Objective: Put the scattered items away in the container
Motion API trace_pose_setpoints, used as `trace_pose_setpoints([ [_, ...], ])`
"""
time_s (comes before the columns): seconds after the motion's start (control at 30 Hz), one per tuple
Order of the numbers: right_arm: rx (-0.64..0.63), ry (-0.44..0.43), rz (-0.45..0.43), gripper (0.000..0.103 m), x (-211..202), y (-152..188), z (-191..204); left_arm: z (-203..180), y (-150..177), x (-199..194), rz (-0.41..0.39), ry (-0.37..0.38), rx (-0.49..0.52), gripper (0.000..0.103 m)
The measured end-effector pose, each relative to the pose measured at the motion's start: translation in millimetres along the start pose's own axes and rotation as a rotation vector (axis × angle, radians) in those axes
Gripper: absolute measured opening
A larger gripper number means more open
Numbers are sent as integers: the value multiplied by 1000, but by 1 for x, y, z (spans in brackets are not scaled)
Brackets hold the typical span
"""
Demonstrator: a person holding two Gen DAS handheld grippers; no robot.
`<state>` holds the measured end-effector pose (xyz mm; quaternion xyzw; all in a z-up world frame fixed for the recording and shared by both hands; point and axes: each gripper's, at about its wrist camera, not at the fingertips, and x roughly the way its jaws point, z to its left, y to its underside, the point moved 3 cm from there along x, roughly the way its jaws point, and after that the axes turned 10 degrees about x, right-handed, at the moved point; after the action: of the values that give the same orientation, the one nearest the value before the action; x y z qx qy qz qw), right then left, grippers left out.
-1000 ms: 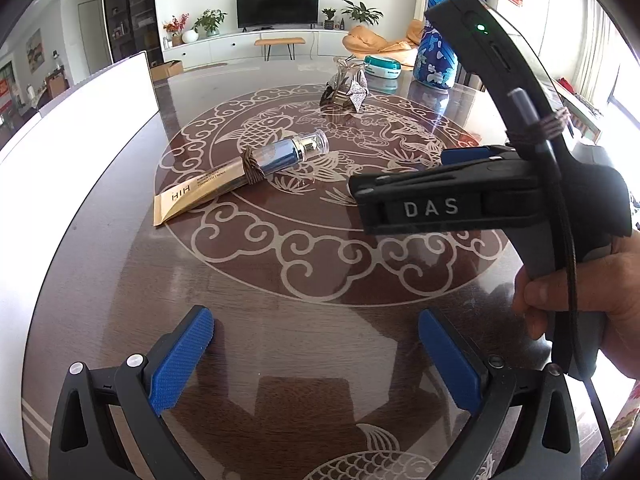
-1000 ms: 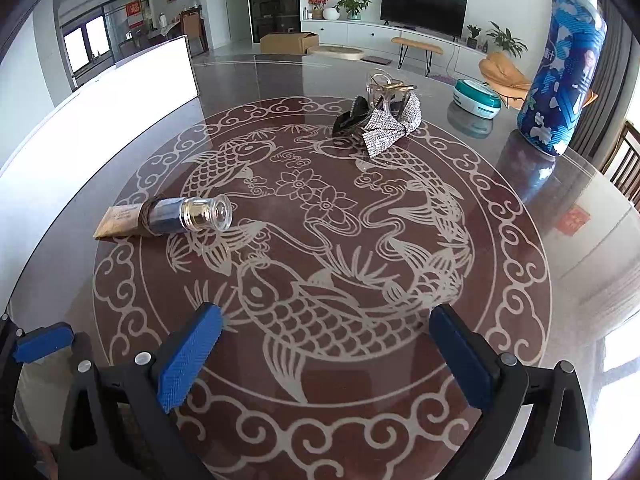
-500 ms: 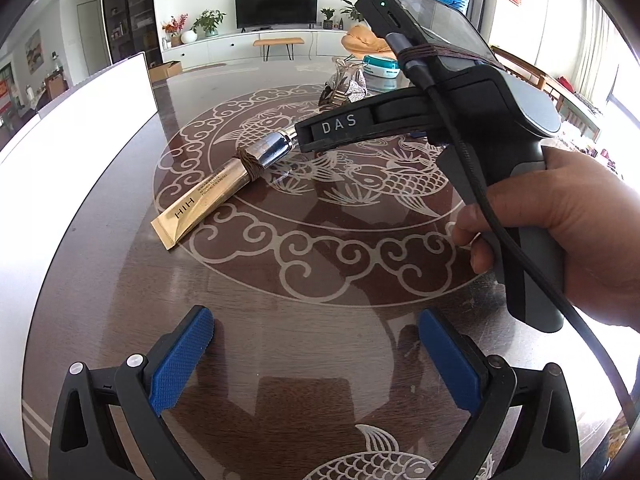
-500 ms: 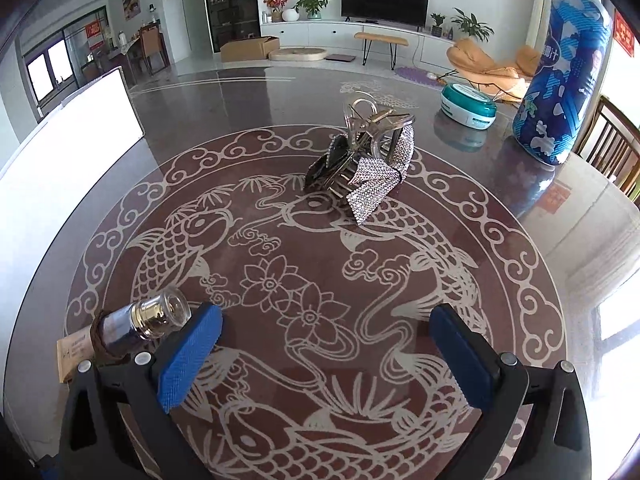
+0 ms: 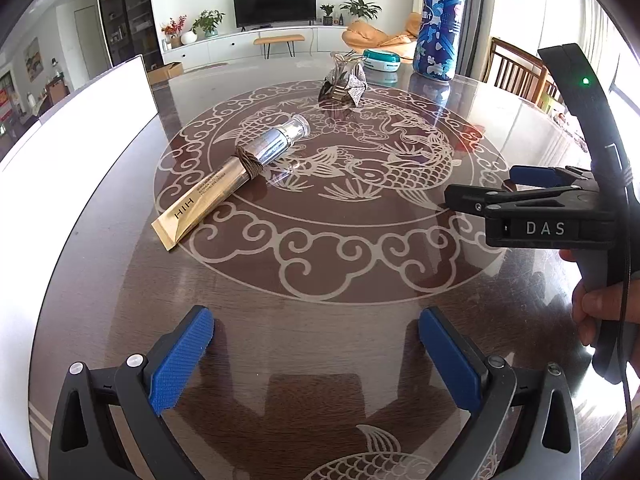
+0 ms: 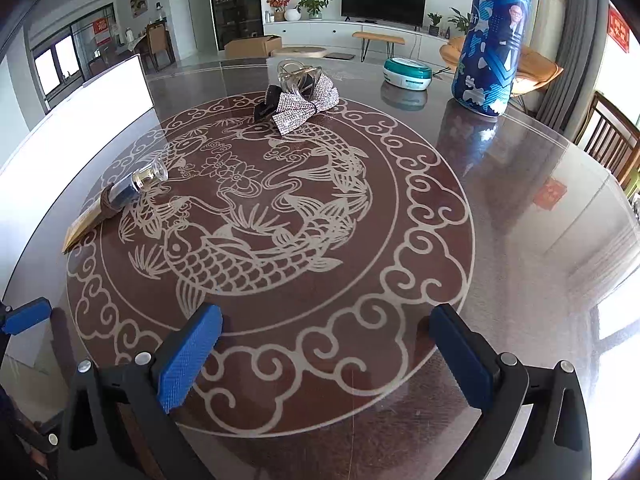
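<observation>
A gold and silver cream tube [image 5: 232, 178] with a brown hair tie around its middle lies on the round table; it also shows at the left of the right wrist view [image 6: 120, 196]. A heap of hair clips with a rhinestone bow [image 6: 302, 98] sits at the far side, also in the left wrist view [image 5: 344, 86]. A white container [image 5: 72, 148] stands along the left edge, also in the right wrist view [image 6: 72, 128]. My left gripper [image 5: 316, 354] is open and empty above the near table. My right gripper [image 6: 326, 354] is open and empty, seen at the right [image 5: 520, 192].
A tall blue patterned canister [image 6: 494, 36] stands at the far right of the table. A teal and white round box [image 6: 408, 74] sits at the far edge. Wooden chairs [image 5: 516, 72] stand beyond the table on the right.
The right gripper reached to the tube's cap half a second ago, then drew back to the right. It holds nothing. The tube has shifted slightly. The left gripper stayed put.
</observation>
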<state>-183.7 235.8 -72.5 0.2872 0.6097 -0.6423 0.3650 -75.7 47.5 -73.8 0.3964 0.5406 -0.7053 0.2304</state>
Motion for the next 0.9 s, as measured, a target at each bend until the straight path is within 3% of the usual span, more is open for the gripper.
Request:
trace_pose_setpoints([
  [0.4, 1, 2, 0, 103, -1, 1, 0, -1, 0, 1, 3, 6, 7, 103],
  [0.5, 1, 2, 0, 103, -1, 1, 0, -1, 6, -2, 13, 92, 137, 103],
  [0.63, 1, 2, 0, 103, 0, 1, 0, 32, 15, -5, 28, 181, 267, 103],
  [0.77, 1, 2, 0, 103, 0, 0, 0, 78, 1, 10, 55, 146, 212, 103],
  [0.9, 1, 2, 0, 103, 0, 1, 0, 82, -21, 25, 39, 185, 275, 103],
])
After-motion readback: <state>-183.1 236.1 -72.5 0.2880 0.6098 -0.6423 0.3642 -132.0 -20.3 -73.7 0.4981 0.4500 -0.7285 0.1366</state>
